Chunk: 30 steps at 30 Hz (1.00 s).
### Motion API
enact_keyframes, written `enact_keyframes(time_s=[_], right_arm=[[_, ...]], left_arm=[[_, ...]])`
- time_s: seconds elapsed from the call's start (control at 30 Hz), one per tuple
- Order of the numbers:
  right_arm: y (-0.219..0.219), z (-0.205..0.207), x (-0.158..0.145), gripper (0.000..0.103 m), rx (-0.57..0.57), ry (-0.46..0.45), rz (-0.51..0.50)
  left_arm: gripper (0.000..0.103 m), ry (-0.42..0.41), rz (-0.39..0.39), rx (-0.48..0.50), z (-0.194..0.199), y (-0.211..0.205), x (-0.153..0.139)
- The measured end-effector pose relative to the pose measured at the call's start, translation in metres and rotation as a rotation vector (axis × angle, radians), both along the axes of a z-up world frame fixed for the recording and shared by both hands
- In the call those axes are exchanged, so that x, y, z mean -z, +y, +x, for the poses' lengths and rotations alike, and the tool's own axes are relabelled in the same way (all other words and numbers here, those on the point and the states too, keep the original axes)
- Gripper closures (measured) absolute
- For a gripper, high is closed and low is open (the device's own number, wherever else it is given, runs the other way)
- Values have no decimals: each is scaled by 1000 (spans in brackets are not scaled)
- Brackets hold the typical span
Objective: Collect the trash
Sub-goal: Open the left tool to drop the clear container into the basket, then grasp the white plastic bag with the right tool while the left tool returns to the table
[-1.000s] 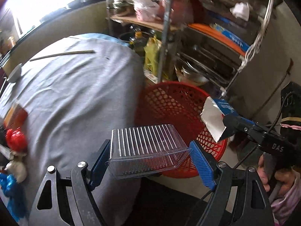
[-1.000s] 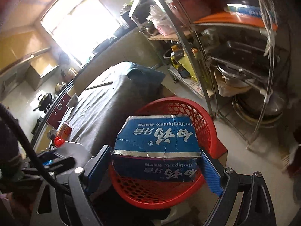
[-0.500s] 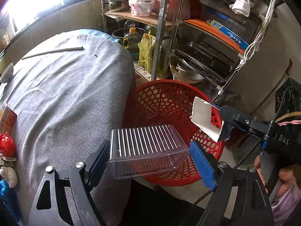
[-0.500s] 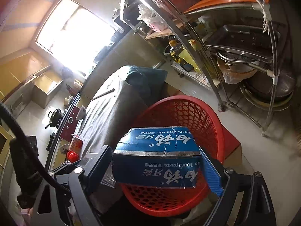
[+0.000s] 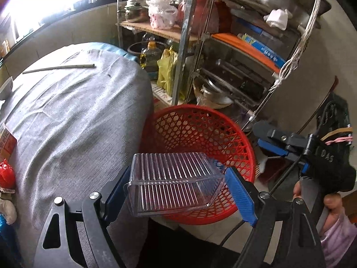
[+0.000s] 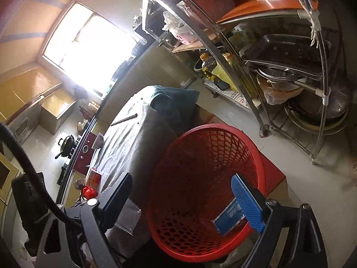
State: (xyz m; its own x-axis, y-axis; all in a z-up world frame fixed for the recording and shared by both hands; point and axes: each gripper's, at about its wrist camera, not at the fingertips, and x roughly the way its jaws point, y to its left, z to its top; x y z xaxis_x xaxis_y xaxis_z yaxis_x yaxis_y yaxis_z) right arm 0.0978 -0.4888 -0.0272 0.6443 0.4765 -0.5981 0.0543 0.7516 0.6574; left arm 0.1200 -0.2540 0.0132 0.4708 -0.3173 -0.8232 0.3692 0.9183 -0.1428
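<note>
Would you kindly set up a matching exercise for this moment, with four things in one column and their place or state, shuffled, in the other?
Things:
1. clear plastic tray
2. blue toothpaste box
3. right tool
4. thin metal rod

Places or states:
A. lying inside the red basket
B. open, with nothing between its fingers
C. resting on the grey cloth
D. clamped in the left tool, over the basket's near rim

Pairs: 1-D, 2-A, 3-B, 4-C
</note>
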Motion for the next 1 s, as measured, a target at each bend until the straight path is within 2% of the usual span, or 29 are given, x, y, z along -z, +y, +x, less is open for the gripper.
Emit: enact_keyframes(time_s=[0.13,0.33,0.5,0.6,0.7,0.8,1.0], right_arm=[[-2,-1,-1,11,5,-12,2],[-9,-4,-6,11,27,-35,9],[-14,-5,-6,11,34,-38,12],[-14,-6,-8,11,31,-41,19],[-11,-6,-13,11,23,-56,6],[-2,-4,-18,11,-2,-60,-3],[51,5,-26,11,-127,-65,-38]], left_arm=[[16,-35,-58,3,-2,1,-11],[13,-45,-93,10,-3,0,-19],[13,-43,-96,-17,-9,11,-24],[13,-58,-54,-34,-24,26,-27],[13,-80,-16,-83,-45,55,-33],[13,-129,26,-173,-73,95,-41],[13,-227,121,-401,-128,186,-54]])
